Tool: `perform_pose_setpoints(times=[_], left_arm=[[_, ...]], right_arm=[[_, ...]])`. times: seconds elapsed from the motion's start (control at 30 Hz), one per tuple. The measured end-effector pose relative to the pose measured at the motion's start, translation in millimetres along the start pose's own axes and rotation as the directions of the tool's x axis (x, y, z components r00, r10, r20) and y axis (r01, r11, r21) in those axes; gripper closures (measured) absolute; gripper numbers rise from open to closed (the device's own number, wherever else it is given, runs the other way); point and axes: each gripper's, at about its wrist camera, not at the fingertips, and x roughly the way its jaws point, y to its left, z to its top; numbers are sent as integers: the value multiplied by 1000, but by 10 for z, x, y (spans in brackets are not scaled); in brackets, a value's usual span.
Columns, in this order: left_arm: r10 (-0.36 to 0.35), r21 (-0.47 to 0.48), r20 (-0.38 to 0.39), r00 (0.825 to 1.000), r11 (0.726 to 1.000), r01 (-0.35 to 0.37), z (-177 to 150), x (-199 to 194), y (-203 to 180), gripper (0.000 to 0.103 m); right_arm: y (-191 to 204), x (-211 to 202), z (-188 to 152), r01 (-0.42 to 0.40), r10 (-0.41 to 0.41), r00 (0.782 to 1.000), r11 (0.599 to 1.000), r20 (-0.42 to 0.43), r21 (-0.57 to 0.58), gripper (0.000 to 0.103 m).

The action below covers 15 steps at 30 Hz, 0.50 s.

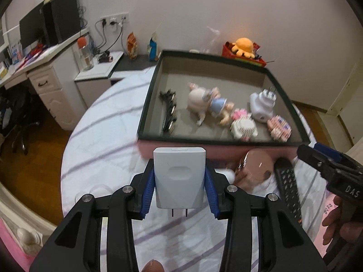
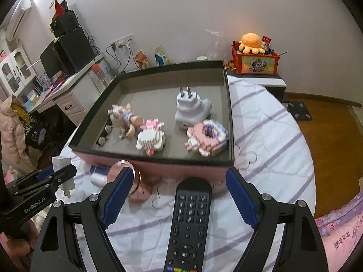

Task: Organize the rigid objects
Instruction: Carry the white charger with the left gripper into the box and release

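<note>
Left tool (image 1: 180, 189): clamped on the white charger (image 1: 179, 178), held above the bed (image 1: 102, 140) just in front of the box (image 1: 145, 104).
Charger axis: long axis runs away from the camera; prongs point back toward it, flat end toward the box.
Right tool (image 2: 180, 200): spread wide, fingers (image 2: 118, 195) either side of the black remote (image 2: 189, 224), not touching it.
Remote: lies flat on the bed, long axis pointing at the box.
Box contents: white plug adapter (image 2: 190, 110), figurine (image 2: 123, 119), two brick models (image 2: 150, 137).

White charger (image 1: 179, 178) prongs-down in left tongs (image 1: 179, 188); black remote (image 2: 189, 224) flat on bedspread.
</note>
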Motion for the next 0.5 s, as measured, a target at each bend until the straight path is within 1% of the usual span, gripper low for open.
perform_pose_setpoints(times=[0.17,0.33,0.5], left_arm=[[-33,14,40,999,999,32,329,70,-74,63],[-30,4,25,999,1000,30,621,400,-30,63],[-24,3,5,1000,1000,24,727,653,7,63]], right_arm=[[0,-6,207,3,-3,999,1000,38,-6,18],[-15,49,381,10,-9,998,1000,56,-4,18],[-68,146,432,21,-22,999,1000,40,5,18]])
